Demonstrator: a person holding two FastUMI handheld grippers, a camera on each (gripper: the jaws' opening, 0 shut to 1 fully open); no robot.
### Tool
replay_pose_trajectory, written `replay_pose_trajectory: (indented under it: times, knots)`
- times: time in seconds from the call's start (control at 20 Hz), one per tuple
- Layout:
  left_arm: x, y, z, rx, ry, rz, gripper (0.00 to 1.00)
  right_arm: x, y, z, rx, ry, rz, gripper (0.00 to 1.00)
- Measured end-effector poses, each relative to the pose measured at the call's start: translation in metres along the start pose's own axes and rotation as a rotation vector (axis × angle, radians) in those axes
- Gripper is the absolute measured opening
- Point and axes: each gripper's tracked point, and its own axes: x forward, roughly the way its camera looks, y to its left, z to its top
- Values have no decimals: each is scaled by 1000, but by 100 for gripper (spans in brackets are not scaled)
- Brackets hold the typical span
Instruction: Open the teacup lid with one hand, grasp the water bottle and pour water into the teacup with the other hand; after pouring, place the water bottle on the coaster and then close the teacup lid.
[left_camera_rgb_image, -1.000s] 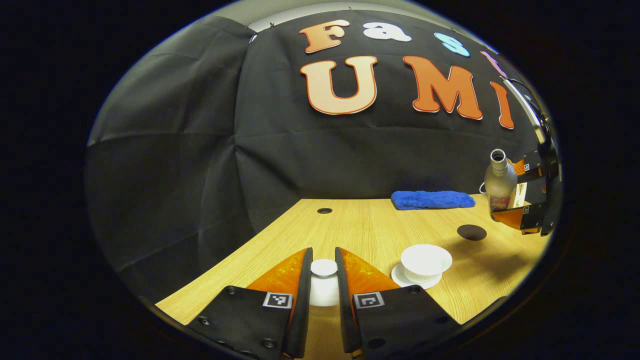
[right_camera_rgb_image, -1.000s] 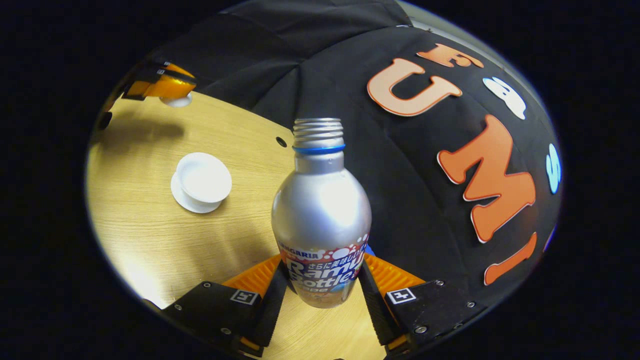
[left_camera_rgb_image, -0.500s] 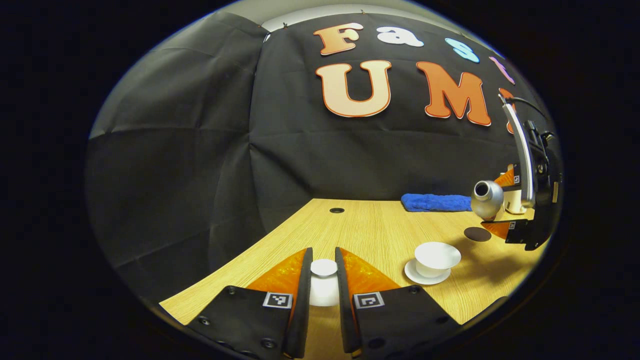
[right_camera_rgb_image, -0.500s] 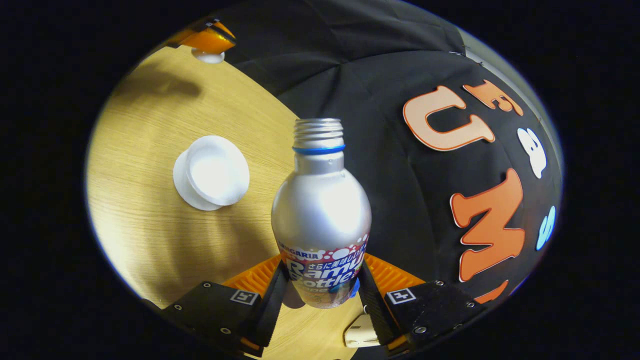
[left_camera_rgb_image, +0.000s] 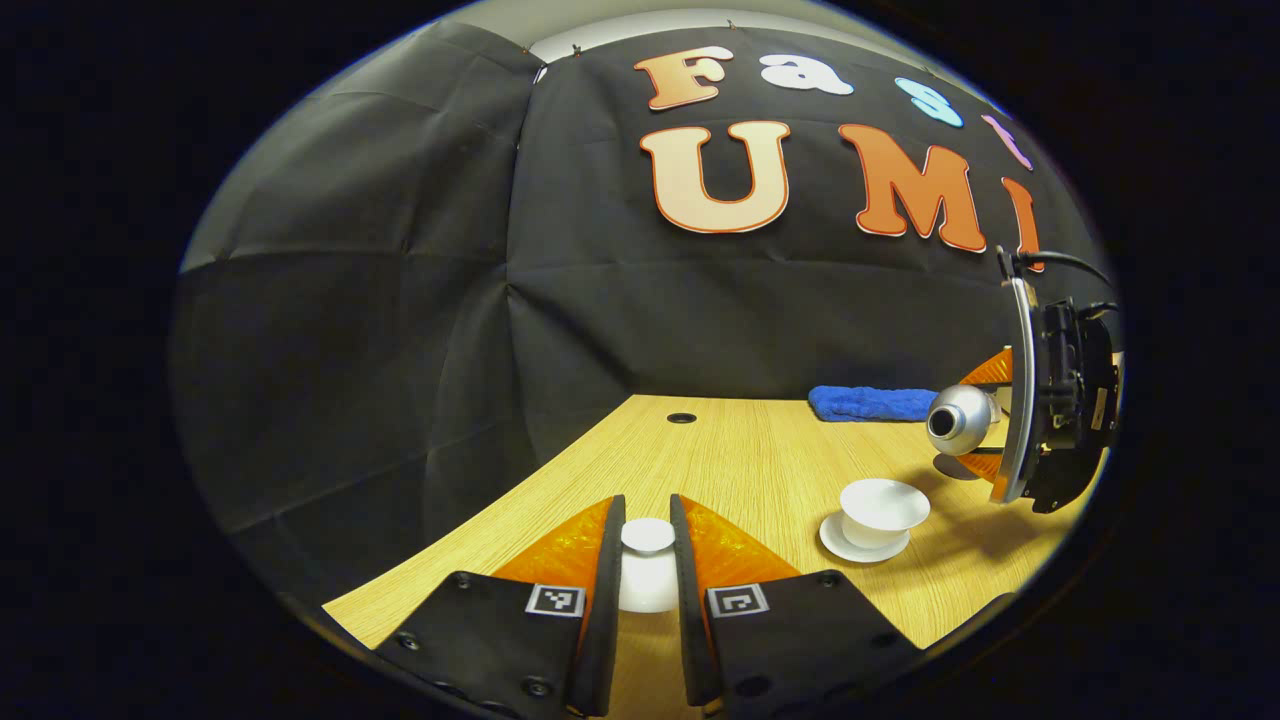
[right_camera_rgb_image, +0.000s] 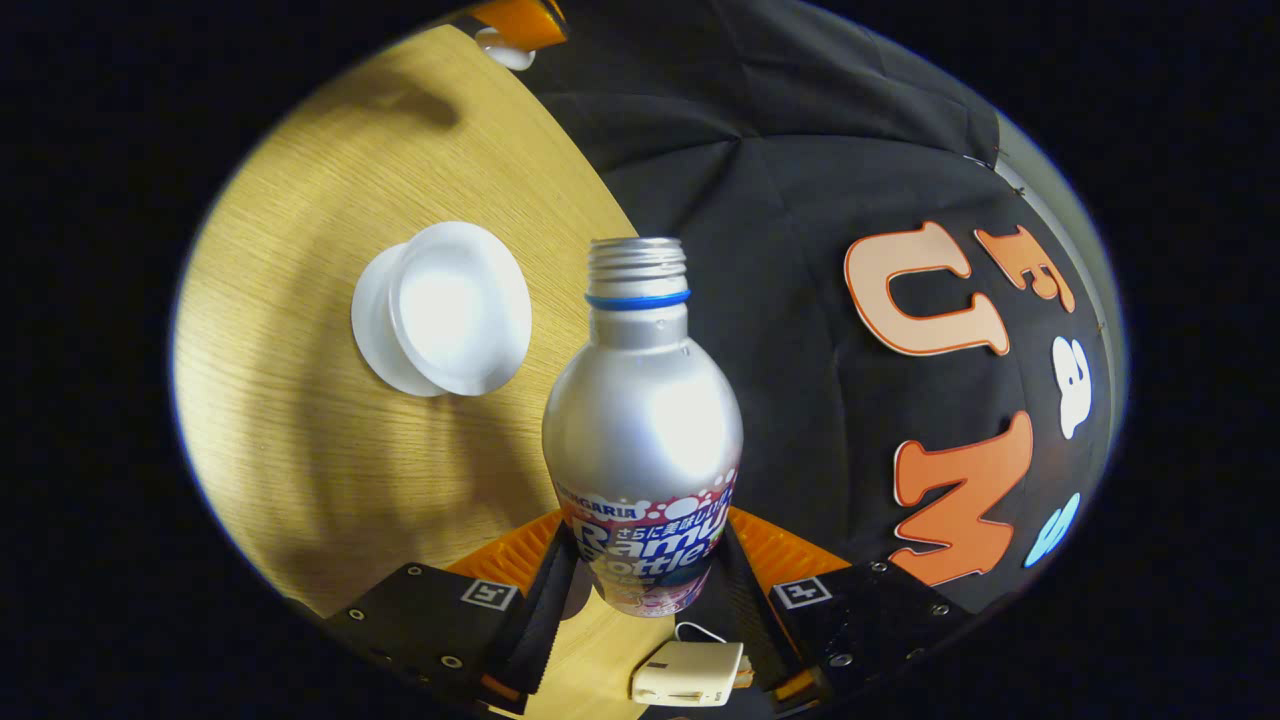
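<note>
We held the left gripper (left_camera_rgb_image: 648, 560) with both fingers pressed on the knob of the white teacup lid (left_camera_rgb_image: 647, 535), lifted clear of the teacup and above the near part of the wooden tabletop (left_camera_rgb_image: 740, 460). In the left gripper view the open teacup (left_camera_rgb_image: 884, 508) stood on its white saucer (left_camera_rgb_image: 842, 545) to the right of that gripper, well apart from the lid. Past the cup, near the right edge, we saw the right gripper (left_camera_rgb_image: 985, 420) carrying the silver water bottle (left_camera_rgb_image: 957, 420), tipped over on its side so that its dark open mouth faced our camera, up above and just beyond the teacup. A dark coaster (left_camera_rgb_image: 945, 466) showed partly beneath the bottle, on the tabletop. A folded blue cloth (left_camera_rgb_image: 872, 403) lay at the far edge against the black booth wall (left_camera_rgb_image: 400, 300).

In the right gripper view our right gripper (right_camera_rgb_image: 645, 585) was clamped on the labelled lower body of the water bottle (right_camera_rgb_image: 642, 430), one finger on each side. The uncapped threaded neck pointed away from the camera. The teacup (right_camera_rgb_image: 458, 305), its bowl white, lay to the left of the neck on the tabletop (right_camera_rgb_image: 300, 430). The left gripper (right_camera_rgb_image: 512, 25) with the lid (right_camera_rgb_image: 503, 48) showed at the top edge. A small cream-coloured box (right_camera_rgb_image: 688, 672) with a thin cable lay below the bottle's base.
</note>
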Motion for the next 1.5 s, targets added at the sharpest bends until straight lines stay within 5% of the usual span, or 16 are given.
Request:
replay_pose_trajectory:
  times: [1.05, 1.5]
  knots:
    - [-1, 8, -10, -14, 14, 5, 35, 9, -44, 4, -409, -7, -199, 77]
    - [0, 10, -10, -17, 14, 8, 30, 10, -66, 1, -475, -15, -264, 77]
